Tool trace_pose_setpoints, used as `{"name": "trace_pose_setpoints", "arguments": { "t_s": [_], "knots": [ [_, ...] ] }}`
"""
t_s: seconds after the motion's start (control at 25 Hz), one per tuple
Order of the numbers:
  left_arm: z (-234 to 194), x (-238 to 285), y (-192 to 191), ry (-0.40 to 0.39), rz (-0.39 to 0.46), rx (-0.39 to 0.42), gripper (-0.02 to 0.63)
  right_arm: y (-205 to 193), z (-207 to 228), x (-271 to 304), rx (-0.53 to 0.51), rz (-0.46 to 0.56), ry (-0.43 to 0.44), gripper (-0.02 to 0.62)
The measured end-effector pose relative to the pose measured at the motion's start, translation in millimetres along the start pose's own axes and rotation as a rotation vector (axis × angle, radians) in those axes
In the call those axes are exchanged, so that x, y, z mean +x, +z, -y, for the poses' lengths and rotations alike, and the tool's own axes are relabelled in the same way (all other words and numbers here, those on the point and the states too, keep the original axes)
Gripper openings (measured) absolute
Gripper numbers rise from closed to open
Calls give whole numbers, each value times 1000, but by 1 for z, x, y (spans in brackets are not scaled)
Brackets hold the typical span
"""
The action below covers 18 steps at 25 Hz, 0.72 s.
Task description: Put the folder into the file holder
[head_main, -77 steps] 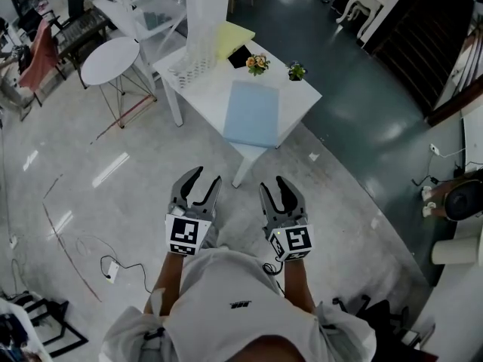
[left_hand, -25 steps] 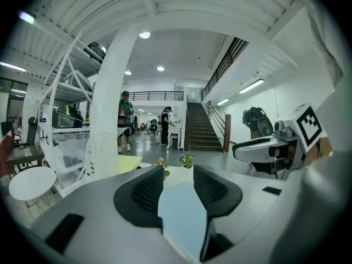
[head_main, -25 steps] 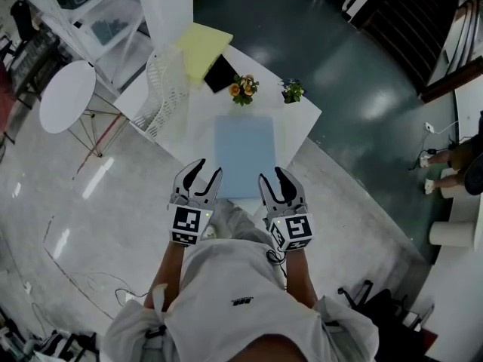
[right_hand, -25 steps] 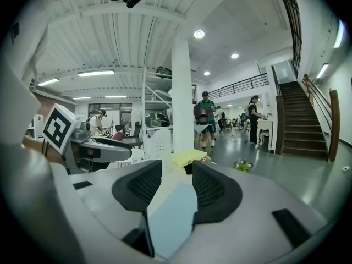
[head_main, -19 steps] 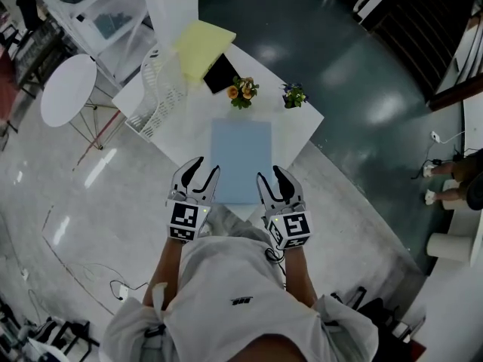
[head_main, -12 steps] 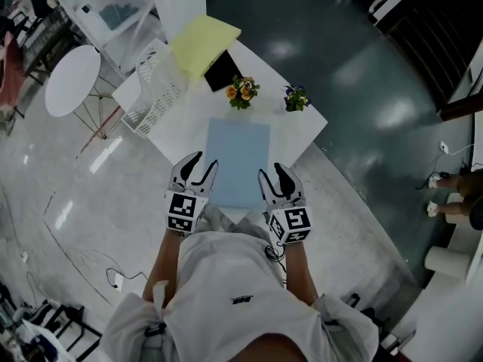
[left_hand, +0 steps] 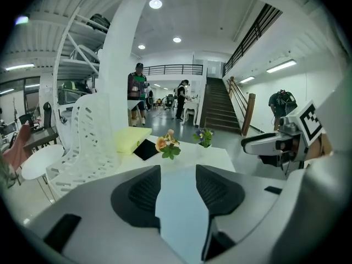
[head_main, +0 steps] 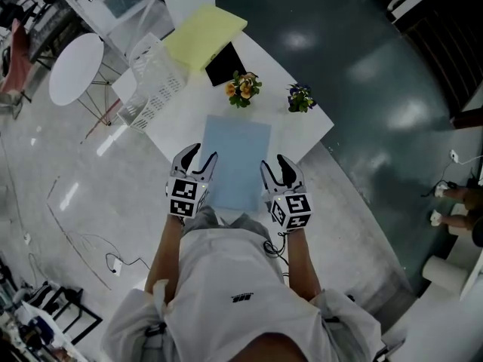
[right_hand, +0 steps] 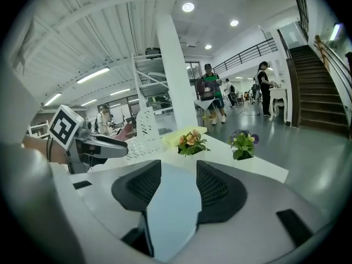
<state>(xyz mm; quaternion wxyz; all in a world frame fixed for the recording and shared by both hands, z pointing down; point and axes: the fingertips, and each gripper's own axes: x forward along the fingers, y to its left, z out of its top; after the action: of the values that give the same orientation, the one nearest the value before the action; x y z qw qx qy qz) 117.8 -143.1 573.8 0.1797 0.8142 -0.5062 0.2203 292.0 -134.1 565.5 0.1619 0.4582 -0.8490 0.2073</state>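
Note:
A light blue folder lies flat on the white table. The white perforated file holder stands at the table's far left, apart from the folder. My left gripper hovers at the folder's near left corner. Its jaws have just been opening and hold nothing; the folder shows through the gap. My right gripper hovers at the near right corner, its jaws slightly apart, and the folder shows beyond them. In the left gripper view the file holder rises at the left.
A yellow pad and a black item lie at the table's far end. Orange flowers and purple flowers stand just beyond the folder. A round white side table stands left. People stand far off in the hall.
The table has come closer. Both grippers have moved forward and down, from short of the table to the folder's near corners.

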Motion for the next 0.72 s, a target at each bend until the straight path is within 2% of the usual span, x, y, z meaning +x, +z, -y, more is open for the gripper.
{"name": "trace_pose_setpoints", "arguments": {
  "t_s": [0.2,0.48,0.72],
  "knots": [
    [-12,26,-16,-23,-63,-24,236,-16,10,23,21,-57,-7,192],
    [-31,66,-49,-66,-178,-53,288,-43,27,55,75,-141,-67,224],
    [-44,93,-73,-107,-239,-99,316,-61,40,77,96,-199,-112,227]
  ]
}}
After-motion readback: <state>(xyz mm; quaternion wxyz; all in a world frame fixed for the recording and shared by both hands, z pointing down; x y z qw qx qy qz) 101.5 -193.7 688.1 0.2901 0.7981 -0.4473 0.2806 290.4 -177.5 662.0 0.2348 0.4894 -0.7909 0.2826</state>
